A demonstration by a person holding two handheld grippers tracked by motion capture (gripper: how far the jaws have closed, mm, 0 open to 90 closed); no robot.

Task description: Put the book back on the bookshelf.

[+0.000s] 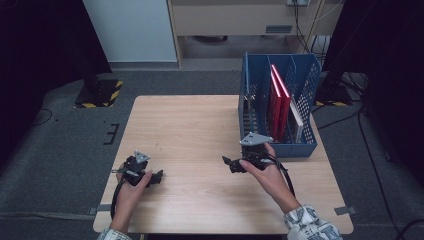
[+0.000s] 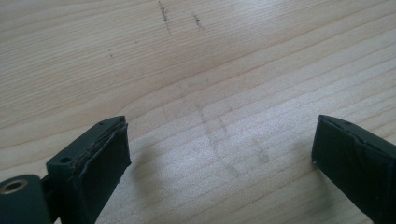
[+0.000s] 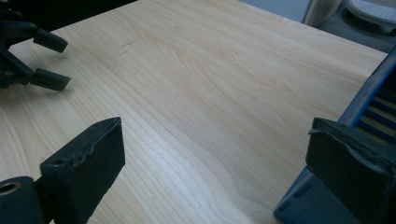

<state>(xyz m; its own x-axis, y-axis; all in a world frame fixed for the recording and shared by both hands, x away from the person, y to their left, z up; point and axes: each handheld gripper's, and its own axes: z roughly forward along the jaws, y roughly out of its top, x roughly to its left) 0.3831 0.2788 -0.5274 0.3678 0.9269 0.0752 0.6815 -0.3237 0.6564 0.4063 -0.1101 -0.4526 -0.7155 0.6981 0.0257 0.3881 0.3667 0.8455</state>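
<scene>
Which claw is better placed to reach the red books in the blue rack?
Right. The right claw sits open beside the blue mesh rack holding red books; the left claw is farther away.

Dim high view, dark edges, soft shadows, blurred near jaws

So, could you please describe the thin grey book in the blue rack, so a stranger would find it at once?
Start at the wooden table and go to the blue mesh rack on its far right side. Two red books stand in its middle slot; the grey book leans in the slot to their right. It alone is pale grey, and shorter than the red pair.
</scene>
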